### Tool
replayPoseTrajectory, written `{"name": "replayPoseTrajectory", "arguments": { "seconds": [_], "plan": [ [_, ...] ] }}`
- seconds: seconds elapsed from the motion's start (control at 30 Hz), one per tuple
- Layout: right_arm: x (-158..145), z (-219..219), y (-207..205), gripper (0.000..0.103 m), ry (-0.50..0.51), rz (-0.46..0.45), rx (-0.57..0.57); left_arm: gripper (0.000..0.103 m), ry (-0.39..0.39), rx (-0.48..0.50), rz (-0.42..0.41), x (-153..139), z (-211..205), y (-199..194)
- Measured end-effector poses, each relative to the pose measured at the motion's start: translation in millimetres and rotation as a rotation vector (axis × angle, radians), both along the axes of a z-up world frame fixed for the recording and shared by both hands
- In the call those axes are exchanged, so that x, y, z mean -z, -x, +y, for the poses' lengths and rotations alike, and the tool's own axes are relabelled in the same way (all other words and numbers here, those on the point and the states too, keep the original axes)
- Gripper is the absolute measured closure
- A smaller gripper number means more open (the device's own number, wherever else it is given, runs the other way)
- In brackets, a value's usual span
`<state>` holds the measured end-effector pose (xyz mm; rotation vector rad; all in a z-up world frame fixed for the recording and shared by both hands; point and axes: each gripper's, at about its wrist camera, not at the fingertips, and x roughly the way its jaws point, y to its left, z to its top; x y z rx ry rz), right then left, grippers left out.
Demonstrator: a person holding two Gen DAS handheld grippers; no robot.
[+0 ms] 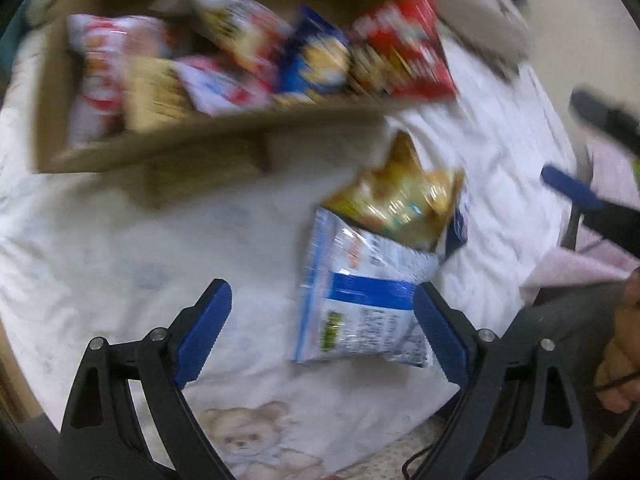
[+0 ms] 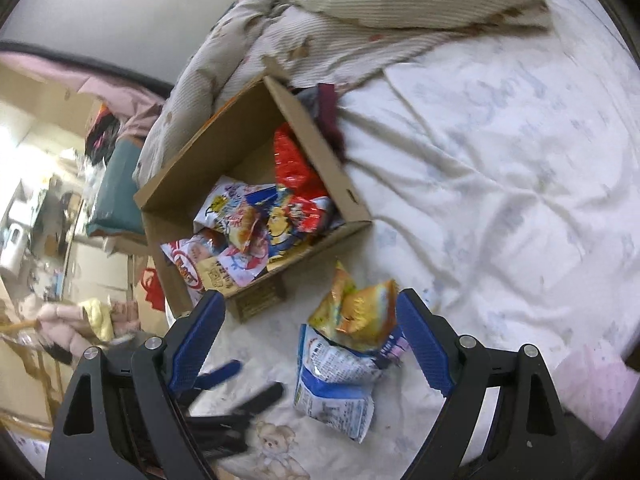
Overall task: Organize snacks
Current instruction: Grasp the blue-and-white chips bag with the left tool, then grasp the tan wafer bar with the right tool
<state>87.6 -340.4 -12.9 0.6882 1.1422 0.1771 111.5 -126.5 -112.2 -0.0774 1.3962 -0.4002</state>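
An open cardboard box (image 1: 224, 140) (image 2: 320, 128) holds several snack packets and lies on the bed. A blue and white packet (image 1: 360, 308) (image 2: 332, 384) lies on the sheet near the box, with a yellow packet (image 1: 400, 196) (image 2: 360, 312) overlapping its far end. My left gripper (image 1: 320, 336) is open and empty, low over the sheet, its right finger beside the blue and white packet; it also shows blurred in the right wrist view (image 2: 248, 380). My right gripper (image 2: 310, 340) is open and empty above both loose packets; its fingers (image 1: 572, 188) show at the left wrist view's right edge.
A white printed bed sheet (image 2: 500, 180) covers the bed, with a teddy bear print (image 1: 248, 436) near me. A rumpled beige quilt (image 2: 360, 20) lies behind the box. A cluttered room (image 2: 48, 200) lies off the bed's left side.
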Motion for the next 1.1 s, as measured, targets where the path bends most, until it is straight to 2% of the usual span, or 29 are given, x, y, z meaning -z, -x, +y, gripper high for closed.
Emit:
{"name": "replayPoseTrajectory", "arguments": {
  "seconds": [0.17, 0.27, 0.37, 0.4, 0.43, 0.5, 0.6, 0.7, 0.8, 0.97, 1.1],
  "plan": [
    [2, -16, 6, 0.014, 0.001, 0.009, 0.034, 0.013, -0.1, 0.073, 0.046, 32, -43, 7],
    [6, -20, 5, 0.014, -0.021, 0.027, 0.043, 0.013, -0.086, 0.076, 0.094, 46, -53, 9],
    [11, -20, 3, 0.013, -0.04, 0.043, 0.043, 0.013, -0.093, 0.07, 0.083, 50, -58, 12],
    [11, -19, 3, 0.013, -0.041, 0.046, 0.041, 0.022, -0.085, 0.074, 0.07, 48, -59, 15],
    [12, -19, 2, 0.014, -0.041, 0.049, 0.04, 0.036, -0.069, 0.083, 0.069, 47, -60, 18],
    [13, -16, 1, 0.014, -0.039, 0.057, 0.034, 0.048, -0.058, 0.098, 0.068, 40, -60, 22],
    [14, -12, -1, 0.014, -0.043, 0.061, 0.021, 0.055, -0.064, 0.117, 0.065, 27, -54, 31],
    [14, -5, -3, 0.013, -0.044, 0.062, 0.006, 0.057, -0.054, 0.105, 0.05, 3, -35, 37],
    [15, 4, -4, 0.013, -0.043, 0.062, -0.018, 0.057, -0.065, 0.059, 0.027, -18, 2, 39],
    [18, 42, -4, 0.013, -0.015, 0.059, -0.117, 0.057, -0.06, -0.1, -0.022, -48, 80, 34],
    [31, 100, 6, 0.012, 0.094, 0.033, -0.214, 0.057, -0.069, -0.243, -0.11, -74, 144, 26]
  ]
}}
